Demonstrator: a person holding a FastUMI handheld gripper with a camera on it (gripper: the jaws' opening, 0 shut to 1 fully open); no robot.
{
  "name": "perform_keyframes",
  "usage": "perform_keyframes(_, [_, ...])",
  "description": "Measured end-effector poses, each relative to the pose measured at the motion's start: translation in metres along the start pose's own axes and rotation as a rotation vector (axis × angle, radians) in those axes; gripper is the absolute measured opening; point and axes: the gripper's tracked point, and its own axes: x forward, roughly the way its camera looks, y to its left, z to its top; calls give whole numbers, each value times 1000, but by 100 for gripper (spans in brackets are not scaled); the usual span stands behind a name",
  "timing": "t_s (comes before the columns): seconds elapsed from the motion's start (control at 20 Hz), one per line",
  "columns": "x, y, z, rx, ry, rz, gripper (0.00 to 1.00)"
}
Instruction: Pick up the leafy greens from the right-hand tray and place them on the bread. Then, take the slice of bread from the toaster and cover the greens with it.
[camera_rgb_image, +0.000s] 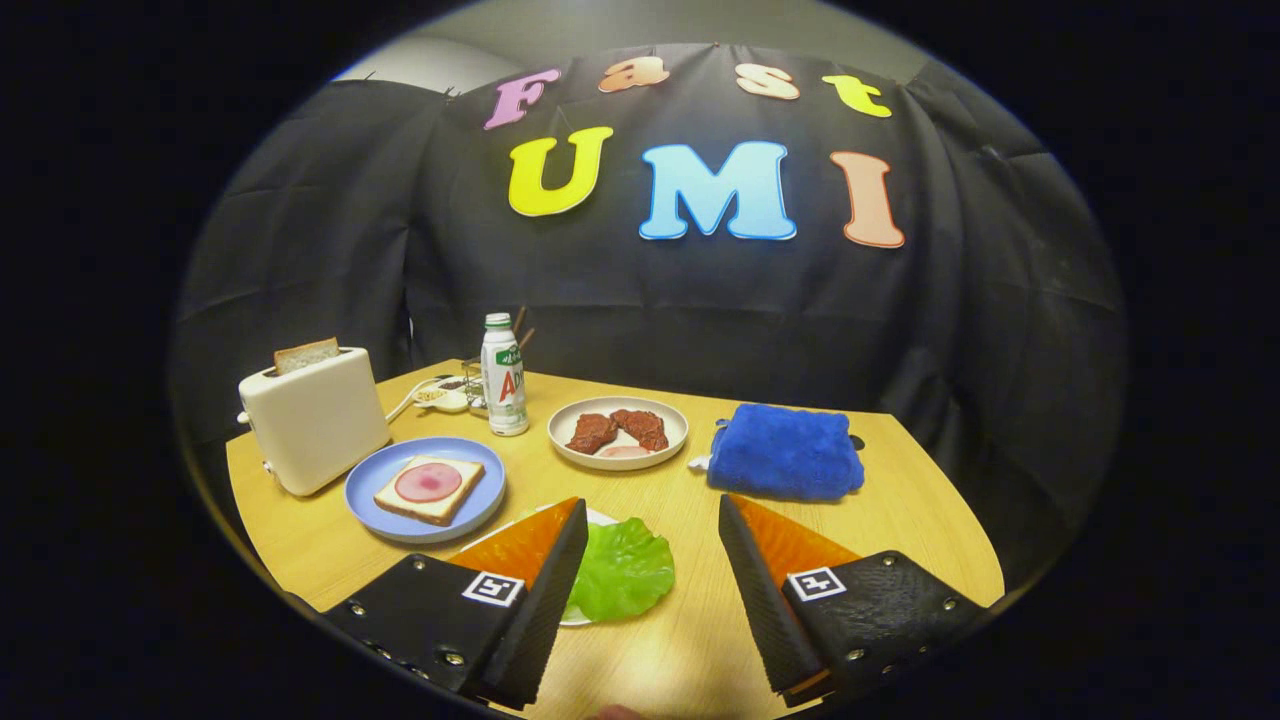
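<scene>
My gripper (652, 515) is open above the near part of the wooden table. A green lettuce leaf (622, 568) lies on a white plate (601, 518) between the fingers, close to the left finger (530, 590), which covers part of it. Beyond the left finger a blue plate (370, 480) bears a slice of bread (428, 490) topped with a round pink slice of ham. Further left stands a cream toaster (312, 420) with a slice of bread (306, 354) sticking up from its slot.
A white plate with brown meat pieces (618, 431) sits mid-table. A blue folded towel (785, 452) lies beyond the right finger. A small white bottle (504, 377) and a small dish stand near the far edge, by the black cloth wall.
</scene>
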Motion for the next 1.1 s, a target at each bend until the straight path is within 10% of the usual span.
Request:
perform_keyframes(0.9, [82,48,-82,-55,432,152,79])
perform_keyframes(1.1, [79,59,-83,-109,448,196,19])
